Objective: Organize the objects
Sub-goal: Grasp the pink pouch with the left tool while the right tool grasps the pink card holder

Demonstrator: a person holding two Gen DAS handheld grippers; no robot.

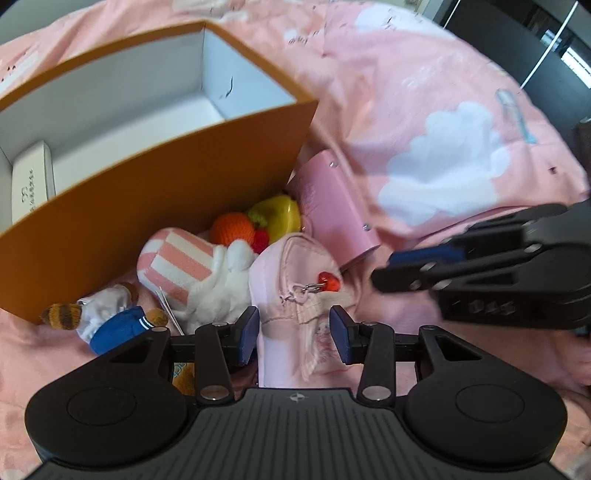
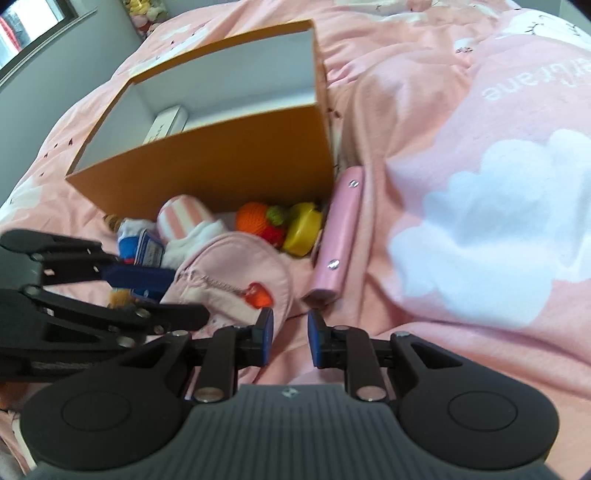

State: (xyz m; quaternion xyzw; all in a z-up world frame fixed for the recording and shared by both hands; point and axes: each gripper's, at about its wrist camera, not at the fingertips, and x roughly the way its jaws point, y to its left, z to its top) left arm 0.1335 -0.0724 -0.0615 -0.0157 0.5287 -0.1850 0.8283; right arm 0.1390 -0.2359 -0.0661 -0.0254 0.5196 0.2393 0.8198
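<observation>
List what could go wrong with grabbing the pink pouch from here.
1. The left gripper straddles the soft pouch with pads apart; closing may pinch only loose fabric and slip.
2. The heart charm dangles on a chain and may snag a finger.
3. The plush leans against the pouch and may be dragged along.

Daylight fills both views, soft and even, perhaps from the window [image 2: 22, 33] at the right wrist view's upper left corner. Shadow pools under the orange box [image 1: 147, 192]. Fisheye bending curves the edges, dark at the corners. The pink bedspread [image 2: 461, 184] is smeared by motion blur.
</observation>
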